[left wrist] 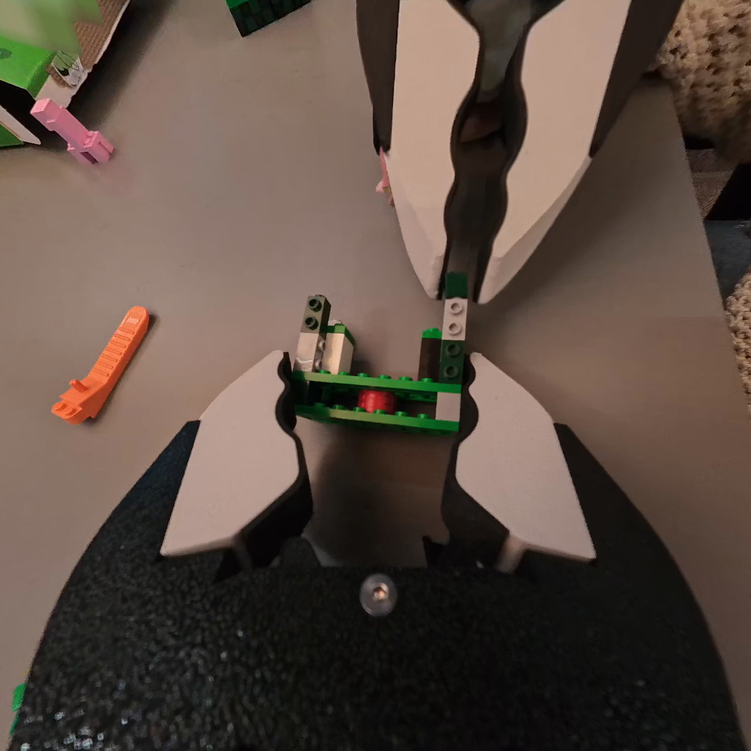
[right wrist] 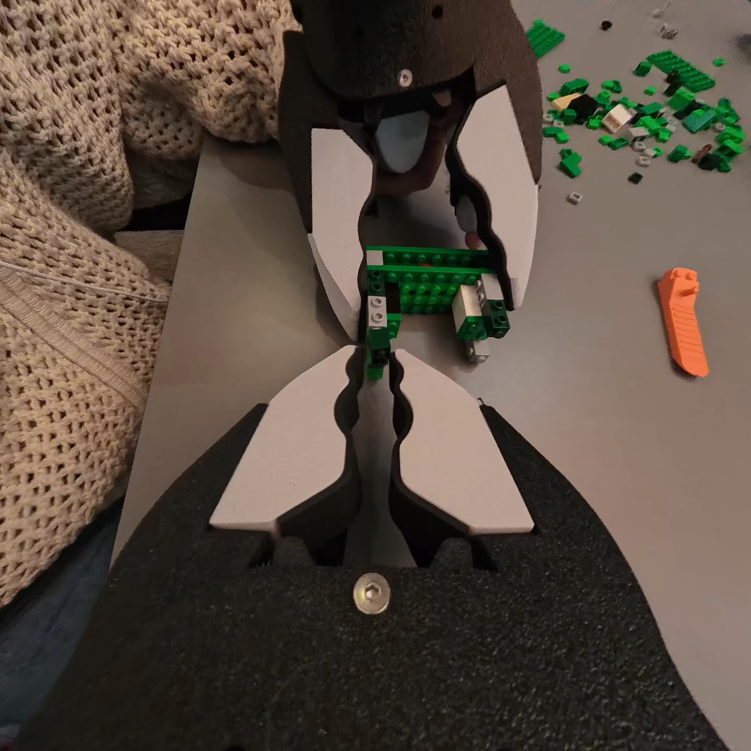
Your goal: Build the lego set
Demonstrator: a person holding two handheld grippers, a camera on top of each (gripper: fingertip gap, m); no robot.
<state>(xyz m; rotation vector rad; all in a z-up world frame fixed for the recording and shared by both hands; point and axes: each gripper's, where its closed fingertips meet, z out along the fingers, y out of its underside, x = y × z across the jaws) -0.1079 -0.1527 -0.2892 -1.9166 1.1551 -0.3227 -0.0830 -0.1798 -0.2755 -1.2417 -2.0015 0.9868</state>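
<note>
A green lego build of stacked green plates with a red round piece between them and grey and dark green columns on top is held across its width by my left gripper. My right gripper comes from the far side and is shut on a dark green brick at the top of the build's right column. In the right wrist view my right gripper pinches that small green and black piece against the build, which the left gripper clamps from beyond.
An orange brick separator lies on the grey table to the left; it also shows in the right wrist view. A pink lego piece and green boxes lie far left. Loose green bricks are scattered. A knitted beige blanket borders the table edge. The tips of one gripper are about 4 cm away from the tips of the other. Measured from the fingertips, the orange brick separator is 11 cm or so from the left gripper and 20 cm from the right. It is also in sight in the right wrist view.
</note>
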